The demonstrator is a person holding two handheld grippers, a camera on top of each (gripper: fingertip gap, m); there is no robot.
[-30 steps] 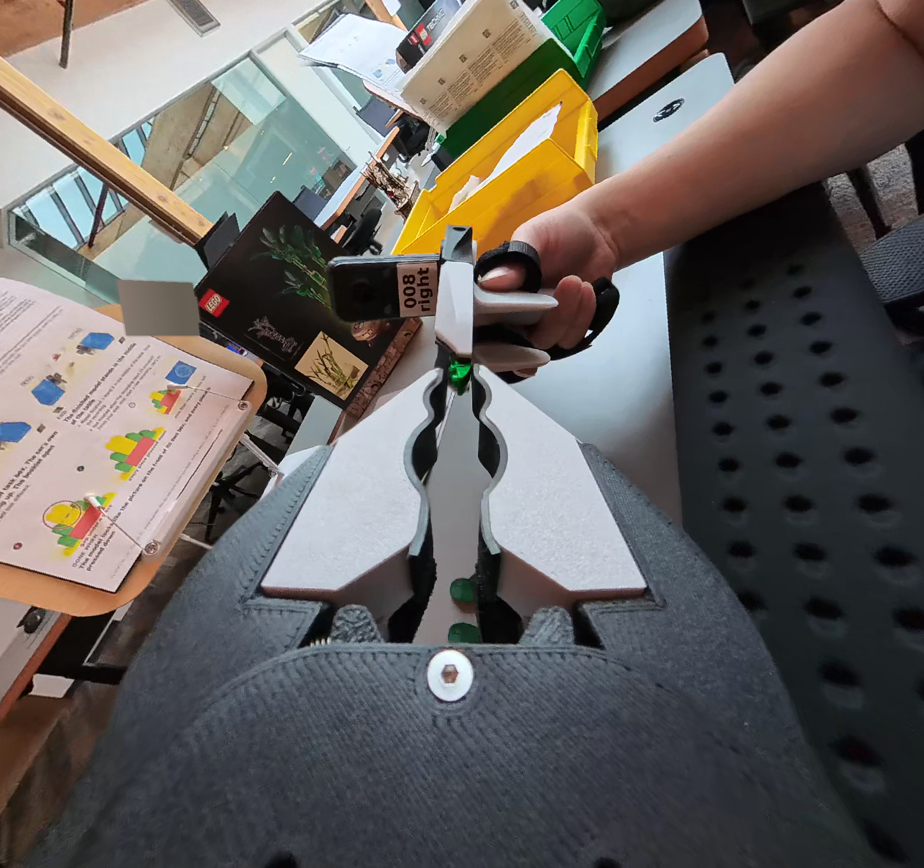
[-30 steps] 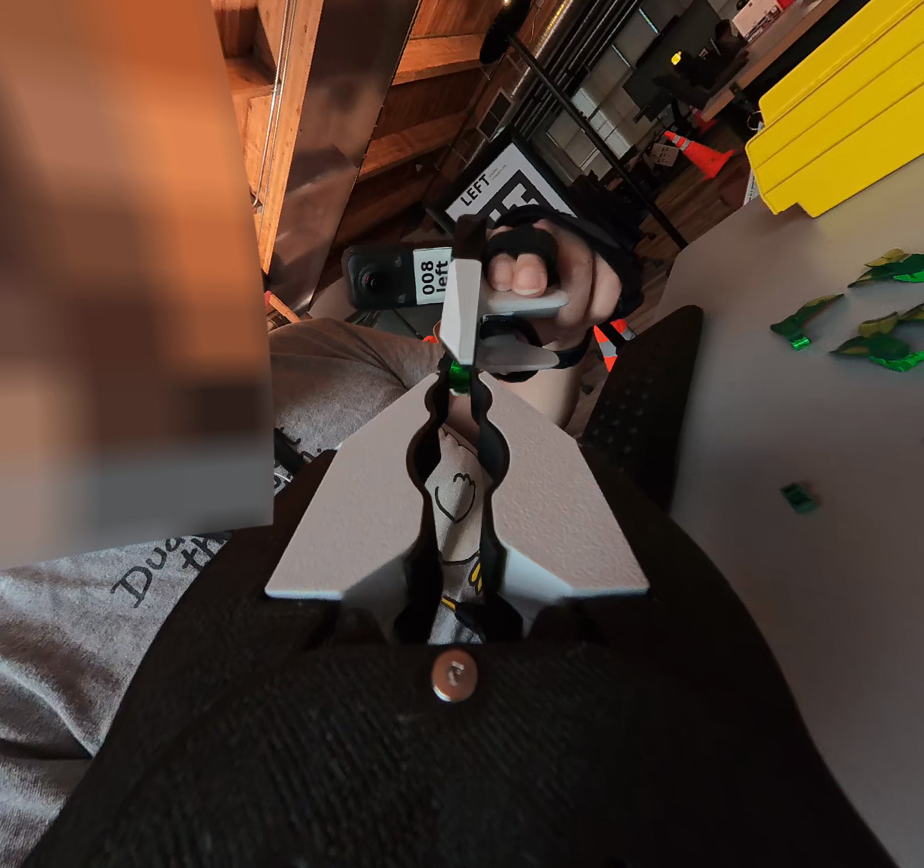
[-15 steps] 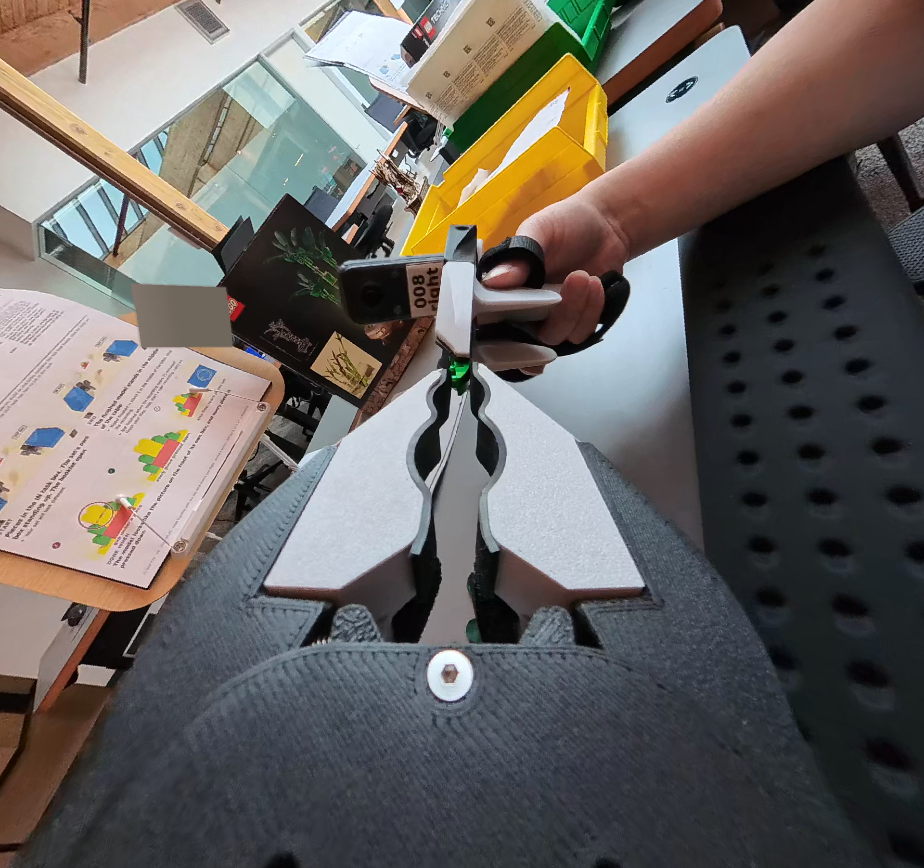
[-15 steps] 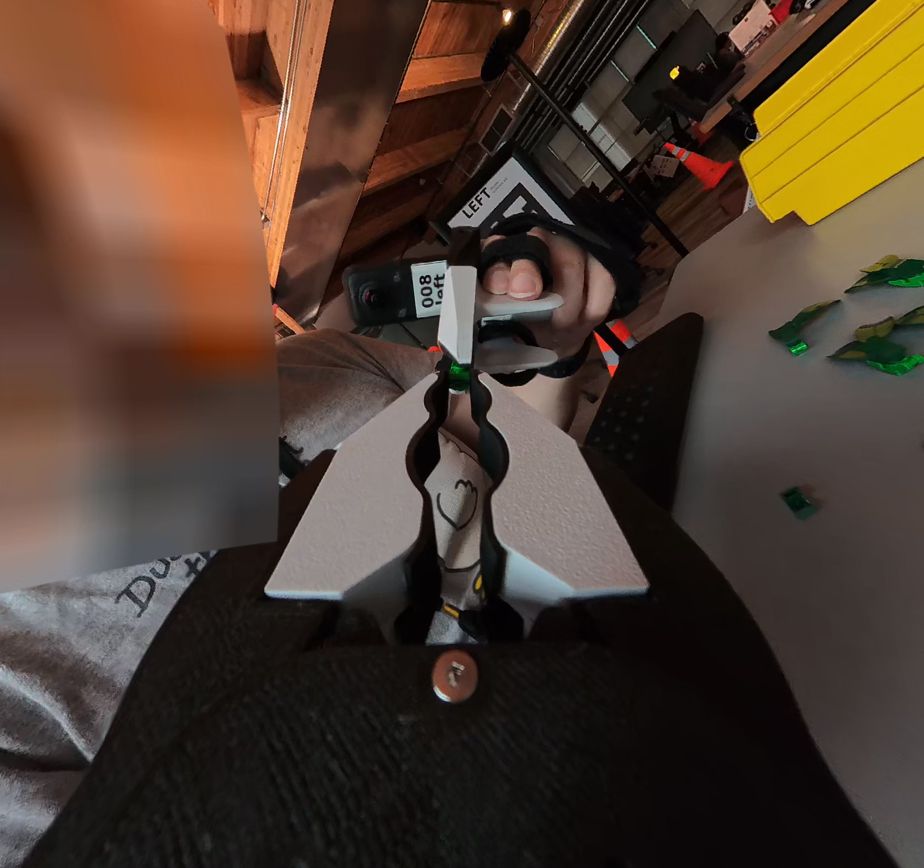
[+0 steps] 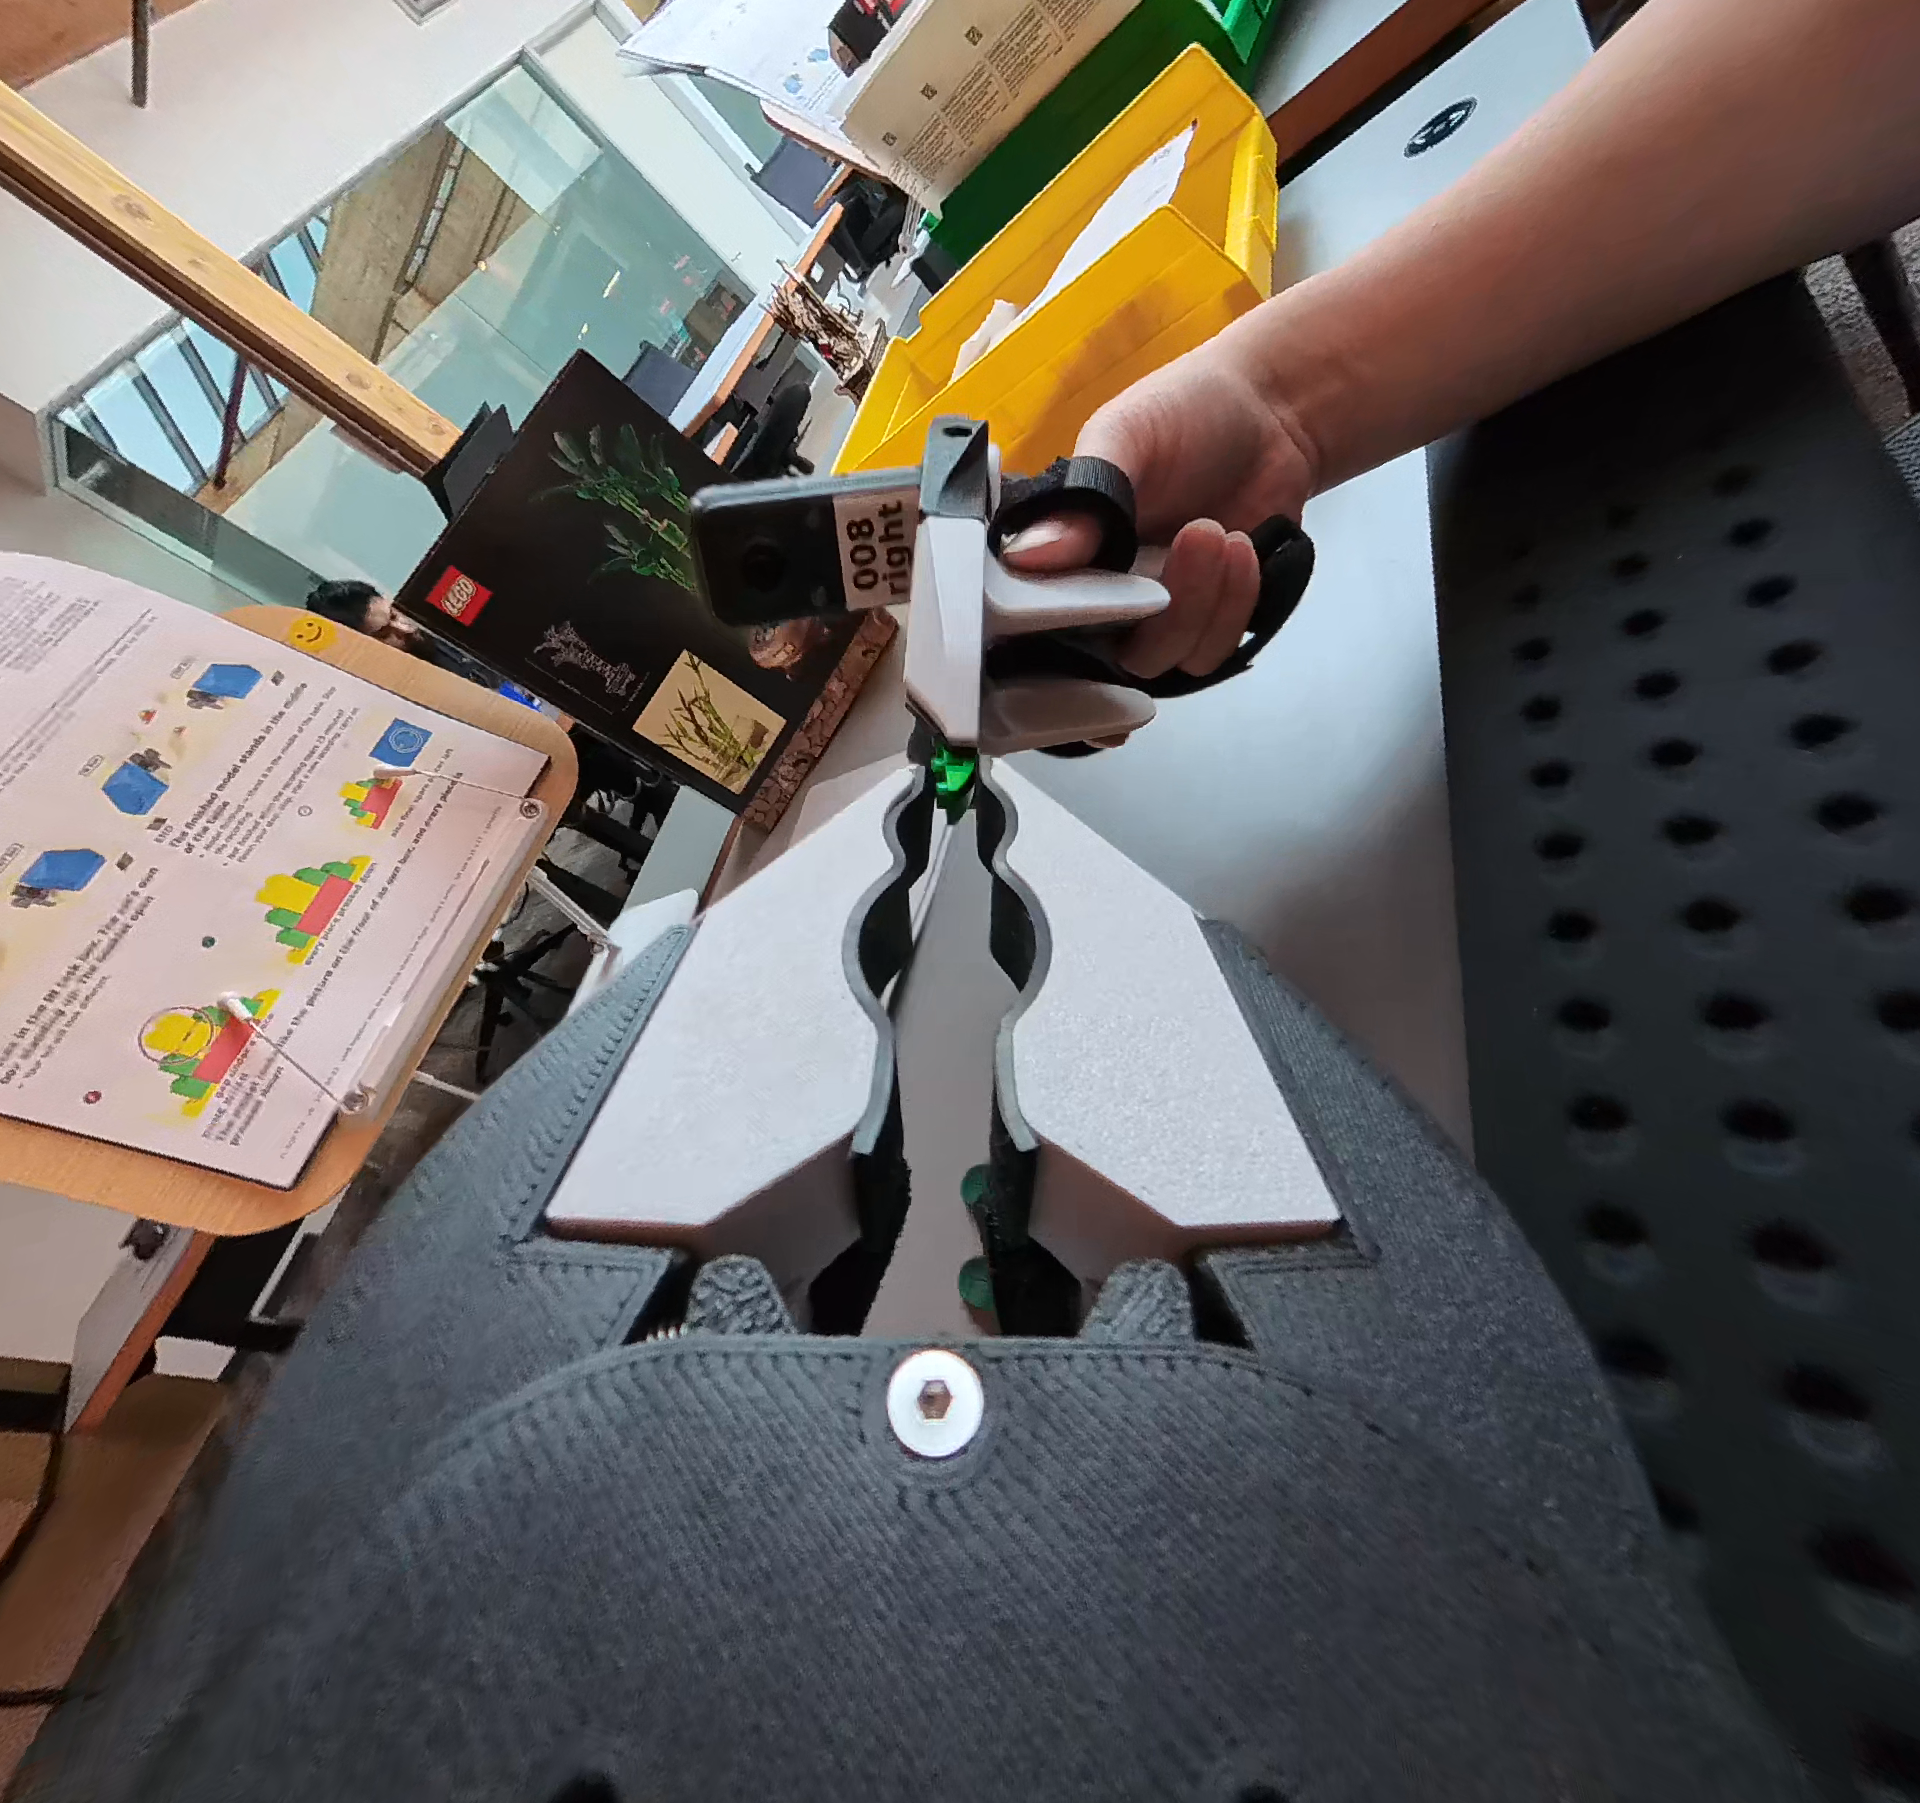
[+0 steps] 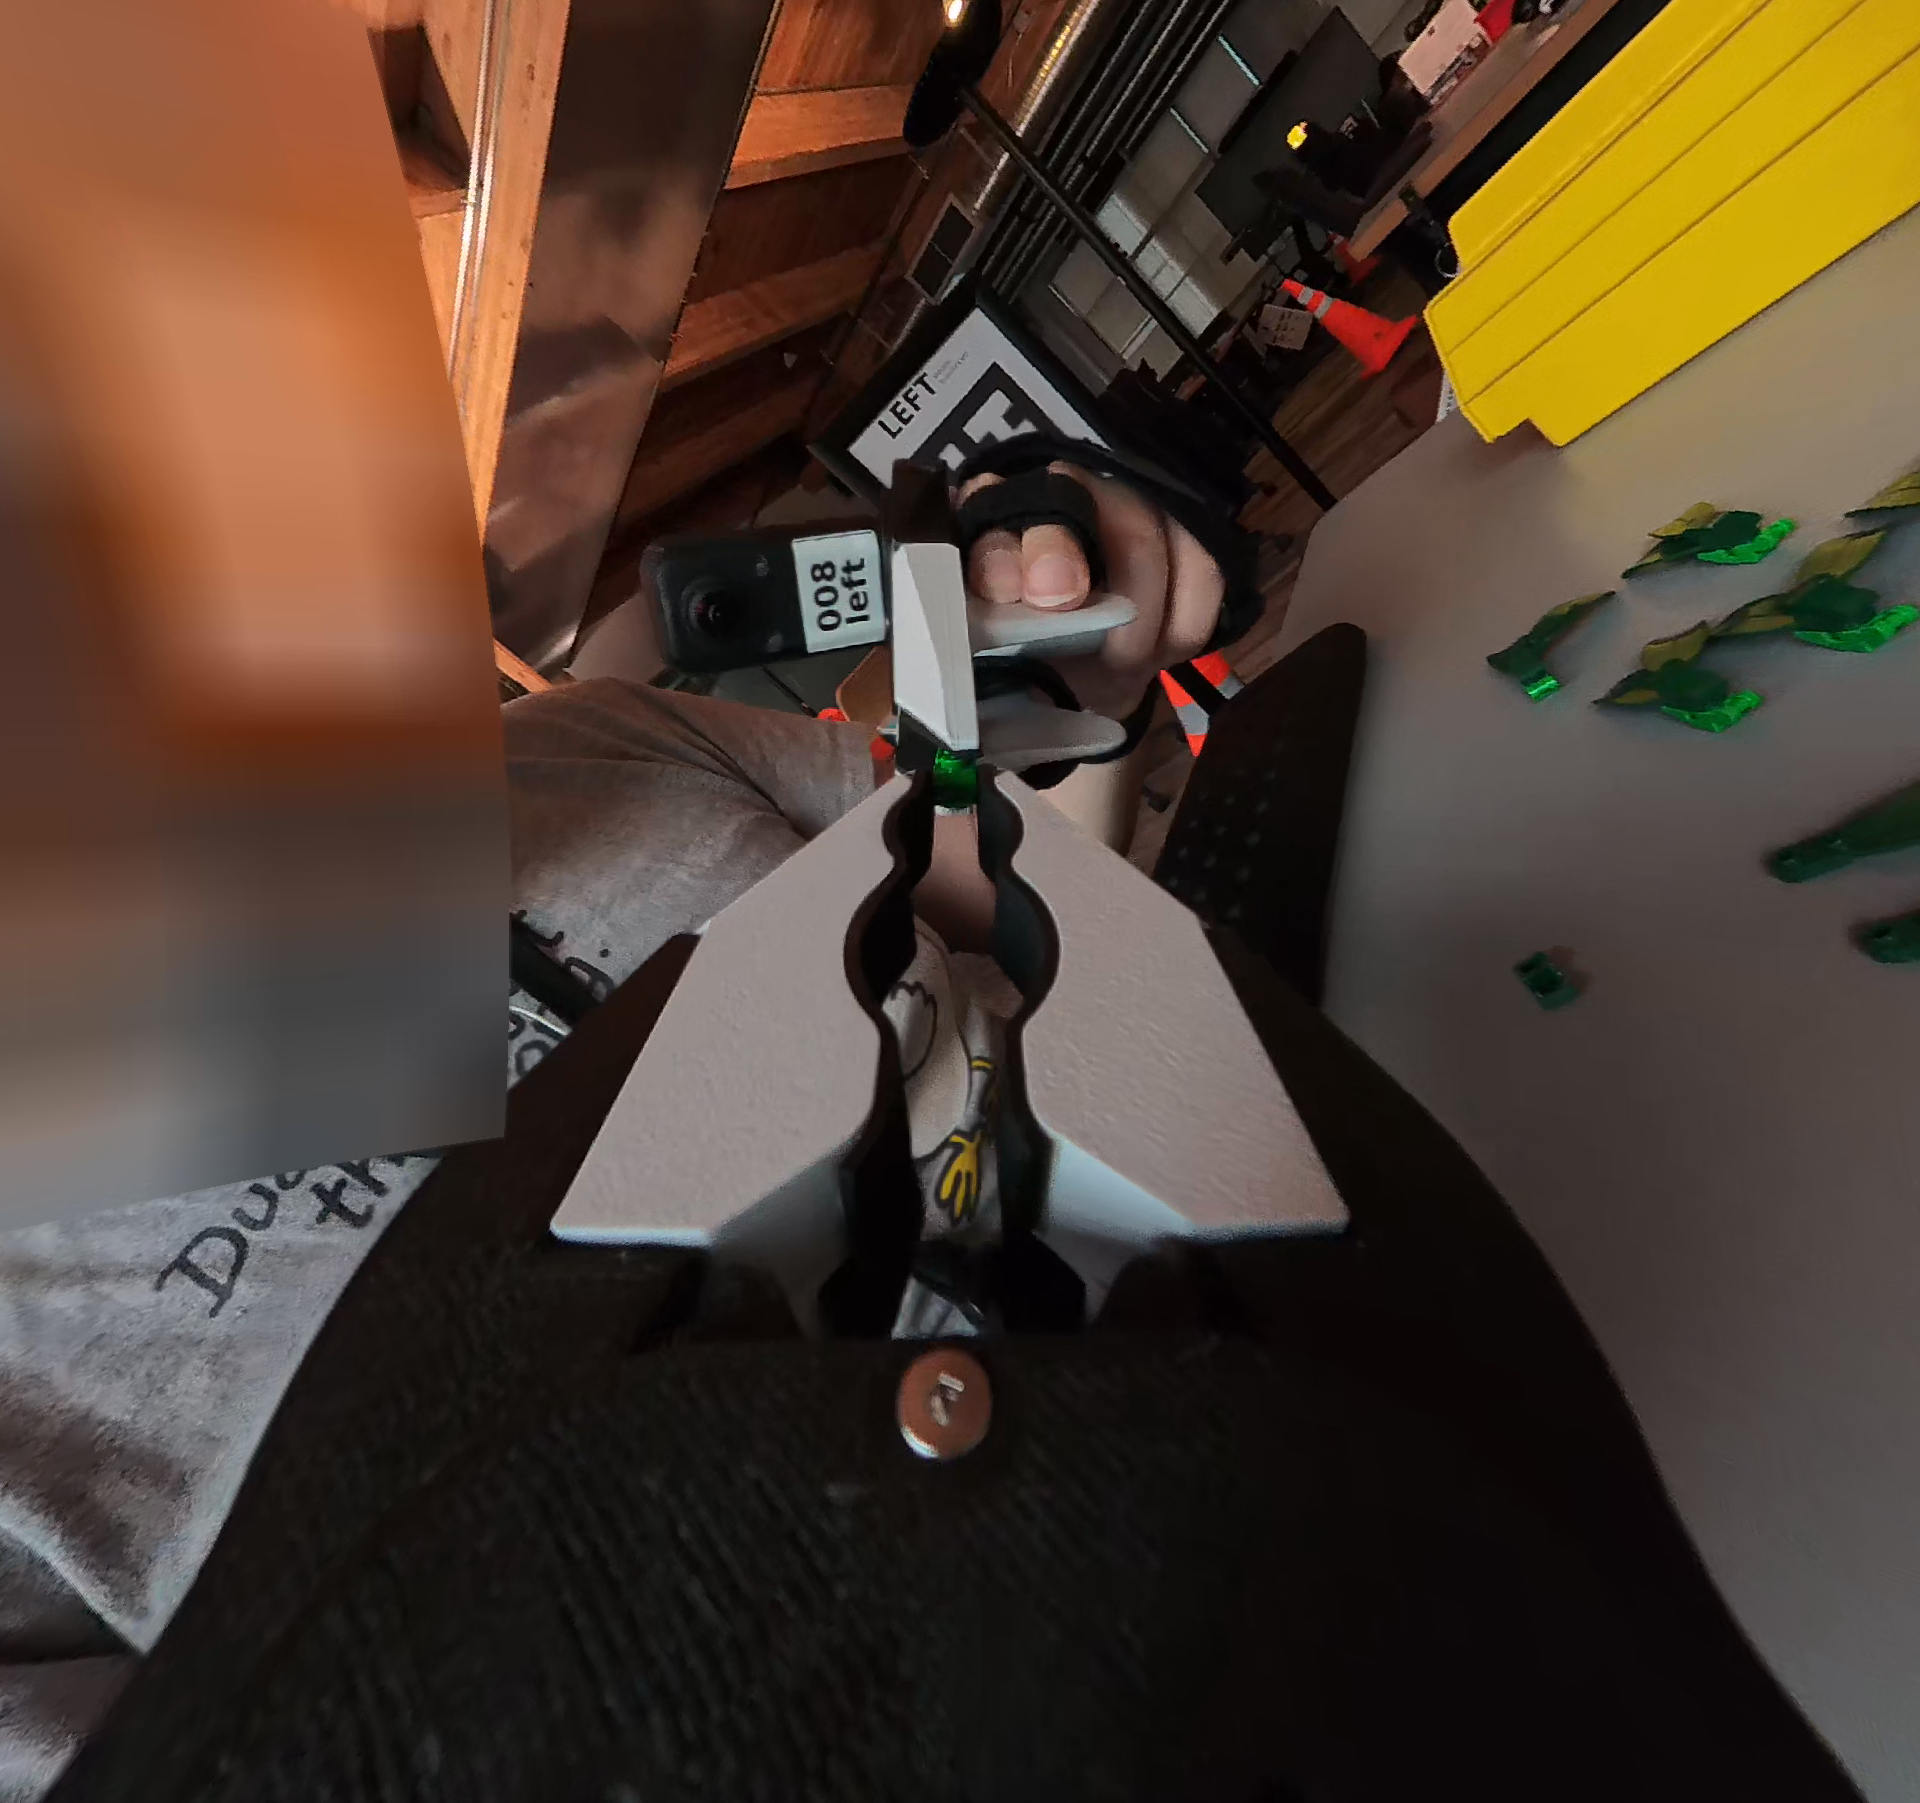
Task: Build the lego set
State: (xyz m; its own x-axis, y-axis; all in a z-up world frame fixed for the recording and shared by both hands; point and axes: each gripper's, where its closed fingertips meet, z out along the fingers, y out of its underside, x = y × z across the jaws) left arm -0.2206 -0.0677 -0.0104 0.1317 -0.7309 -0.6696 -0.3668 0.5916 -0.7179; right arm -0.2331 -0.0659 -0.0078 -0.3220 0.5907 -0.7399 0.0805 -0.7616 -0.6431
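Note:
My two grippers meet tip to tip in the air above the grey table [image 6: 1558, 1234]. In the left wrist view my left gripper [image 5: 951, 803] is shut, with a small green lego piece [image 5: 951, 774] at its tips. The right gripper's white fingers [image 5: 951, 652] press onto the same piece from the far side. In the right wrist view my right gripper [image 6: 951, 797] is shut on the green piece [image 6: 951, 777], and the left gripper's fingers [image 6: 935, 652] face it. How the piece's parts join is hidden between the tips.
Loose green leaf pieces [image 6: 1683, 693] and a small green brick [image 6: 1548, 979] lie on the table. Yellow bins [image 5: 1091, 299] stand at its far side. A black lego box [image 5: 623, 610], an instruction sheet on a wooden board [image 5: 239, 870] and a black perforated chair back [image 5: 1714, 922] are nearby. My two grippers' fingertips are within a few centimetres of each other.
Both grippers stay shut, tip to tip on the green piece. The pair has only drifted slightly against the background.

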